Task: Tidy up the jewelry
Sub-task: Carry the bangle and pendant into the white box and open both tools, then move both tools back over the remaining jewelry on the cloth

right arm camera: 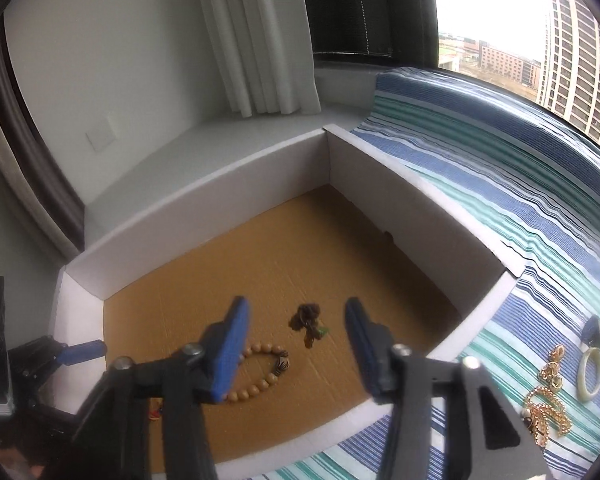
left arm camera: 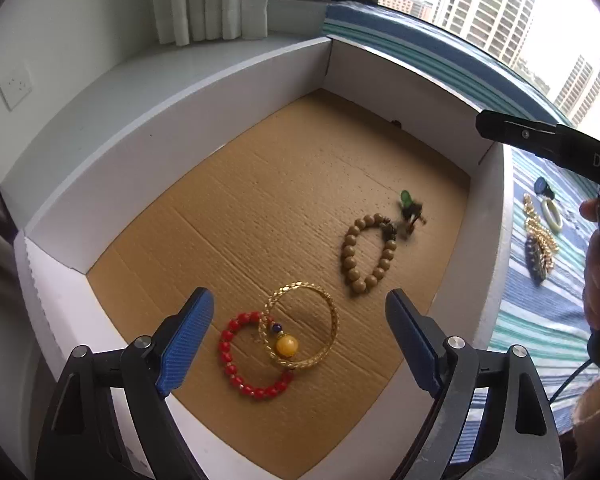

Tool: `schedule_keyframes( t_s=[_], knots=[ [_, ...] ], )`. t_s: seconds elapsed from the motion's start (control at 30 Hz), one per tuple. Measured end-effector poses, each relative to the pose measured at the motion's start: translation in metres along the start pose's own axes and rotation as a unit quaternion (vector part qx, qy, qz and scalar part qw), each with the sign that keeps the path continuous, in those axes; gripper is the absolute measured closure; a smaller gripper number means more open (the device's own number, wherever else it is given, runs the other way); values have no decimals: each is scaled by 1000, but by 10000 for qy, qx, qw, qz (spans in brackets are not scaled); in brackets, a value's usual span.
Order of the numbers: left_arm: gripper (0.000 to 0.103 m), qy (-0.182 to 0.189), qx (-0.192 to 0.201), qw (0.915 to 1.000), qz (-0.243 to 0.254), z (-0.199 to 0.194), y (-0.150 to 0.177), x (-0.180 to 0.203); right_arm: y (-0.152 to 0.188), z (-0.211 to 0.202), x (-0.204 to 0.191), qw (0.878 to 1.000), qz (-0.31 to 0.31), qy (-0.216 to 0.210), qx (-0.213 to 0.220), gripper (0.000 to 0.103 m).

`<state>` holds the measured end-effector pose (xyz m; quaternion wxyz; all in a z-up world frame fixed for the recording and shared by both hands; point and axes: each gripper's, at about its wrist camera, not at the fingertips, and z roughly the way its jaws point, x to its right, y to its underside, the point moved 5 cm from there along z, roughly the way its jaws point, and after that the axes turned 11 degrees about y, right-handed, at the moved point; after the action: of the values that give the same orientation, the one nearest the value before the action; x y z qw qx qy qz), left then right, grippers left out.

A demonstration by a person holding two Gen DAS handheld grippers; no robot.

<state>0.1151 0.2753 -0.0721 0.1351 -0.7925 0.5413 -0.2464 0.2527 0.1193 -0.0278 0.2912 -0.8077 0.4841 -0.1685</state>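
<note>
White box (left arm camera: 228, 92), brown floor: far half bare, walls on all sides. Three bracelets inside: gold one (left arm camera: 300, 326) overlapping red one (left arm camera: 252, 356) between spread left gripper (left arm camera: 300, 344) pads; wooden one (left arm camera: 366, 254) beyond. Dark pendant (right arm camera: 308, 322), blurred, between right gripper (right arm camera: 296, 350) pads, untouched, jaws apart.

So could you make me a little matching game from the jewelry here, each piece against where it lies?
Pieces:
1. red bead bracelet
2. tan bead bracelet
3. pale green bangle
4. gold bangle

Places:
A. on the striped cloth, outside the box
B. in the box, overlapping the red one
C. in the box, beside a small dark charm
D. in the box, nearest the left blue pad

Pairs: 1-D, 2-C, 3-A, 4-B
</note>
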Motion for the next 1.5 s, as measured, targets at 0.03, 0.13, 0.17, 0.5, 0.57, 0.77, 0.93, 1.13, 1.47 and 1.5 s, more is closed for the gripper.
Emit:
schedule_keyframes(
  t_s=[0.03,0.13,0.17,0.5,0.57,0.77,0.93,1.13,1.47,1.5],
  knots=[
    [14,20,44,10000,5,-4,0,3,1,-6,4,9999,52,74,77,29],
    [12,132,206,9997,31,-16,4,17,5,-19,14,9989,123,346,276,29],
    [11,185,262,9995,76,-21,5,24,8,-25,19,9983,174,425,361,29],
    [8,1034,348,9907,815,-36,34,125,78,-87,80,9910,476,1107,577,29],
    [7,1208,278,9873,994,-31,43,146,97,-98,93,9897,568,1197,542,29],
    [6,1428,-44,9795,1421,-1,75,193,162,-123,129,9833,696,1635,396,29],
    [6,1403,-268,9753,1683,29,100,215,225,-133,157,9735,945,2075,188,29],
    [6,1235,-359,9746,1835,59,116,224,293,-139,184,9586,1524,2406,-77,29],
    [6,1195,-657,9720,1912,88,136,226,340,-145,203,9440,2017,2609,-102,29],
    [6,1164,-666,9721,1924,89,138,226,342,-144,205,9428,2063,2618,-96,29]
  ],
)
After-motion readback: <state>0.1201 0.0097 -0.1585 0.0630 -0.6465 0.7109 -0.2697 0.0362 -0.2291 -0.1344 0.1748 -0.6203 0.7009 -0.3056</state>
